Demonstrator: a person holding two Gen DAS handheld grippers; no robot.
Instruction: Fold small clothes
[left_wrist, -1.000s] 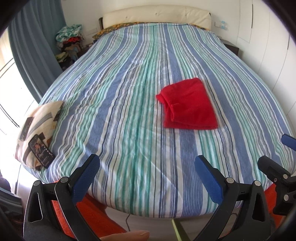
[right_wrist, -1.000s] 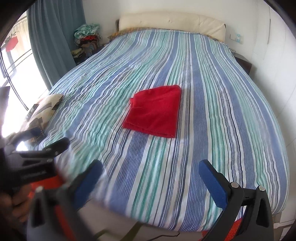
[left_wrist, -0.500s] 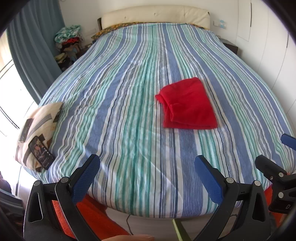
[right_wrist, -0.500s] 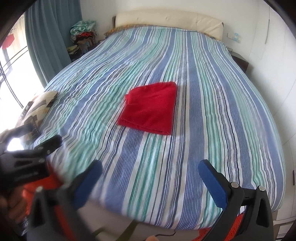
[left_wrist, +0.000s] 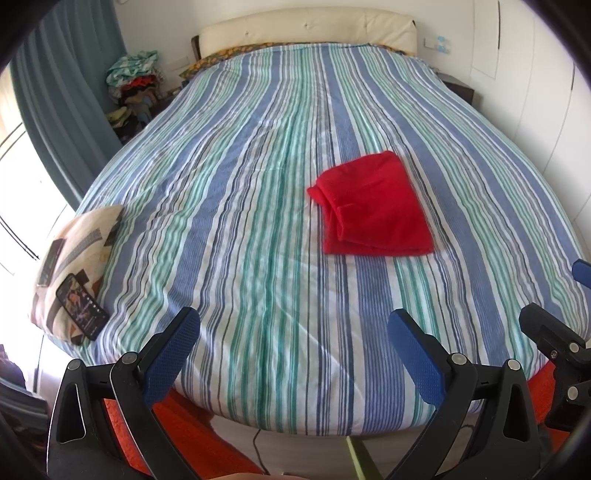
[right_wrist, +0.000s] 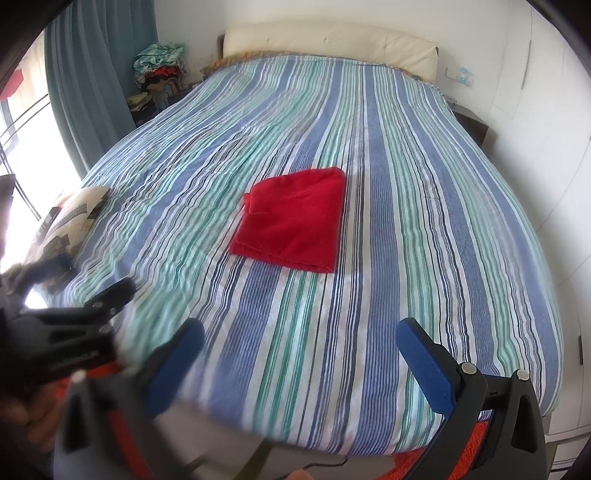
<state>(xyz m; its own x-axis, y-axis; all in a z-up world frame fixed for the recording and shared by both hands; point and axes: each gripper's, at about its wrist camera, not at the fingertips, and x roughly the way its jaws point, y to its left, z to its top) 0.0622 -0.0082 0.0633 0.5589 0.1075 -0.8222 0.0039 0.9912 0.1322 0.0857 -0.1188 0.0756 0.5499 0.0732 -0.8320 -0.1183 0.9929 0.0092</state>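
Note:
A red garment (left_wrist: 373, 206) lies folded into a flat rectangle on the striped bed cover (left_wrist: 258, 184), right of the bed's middle; in the right wrist view the red garment (right_wrist: 291, 221) sits near the centre. My left gripper (left_wrist: 293, 332) hangs open over the foot edge of the bed, well short of the garment, with nothing between its blue pads. My right gripper (right_wrist: 299, 343) is also open and empty above the foot edge. Each gripper shows at the side of the other's view.
A patterned cushion (left_wrist: 74, 258) with a phone (left_wrist: 81, 306) on it rests at the bed's left front corner. A pile of clothes (left_wrist: 133, 92) stands by the blue curtain (left_wrist: 70, 92). White wardrobe doors (left_wrist: 535, 92) line the right side. An orange rug (left_wrist: 177, 424) lies below.
Both grippers have drifted slightly; in the right wrist view the garment has slid a little lower and left. The garment itself lies as before.

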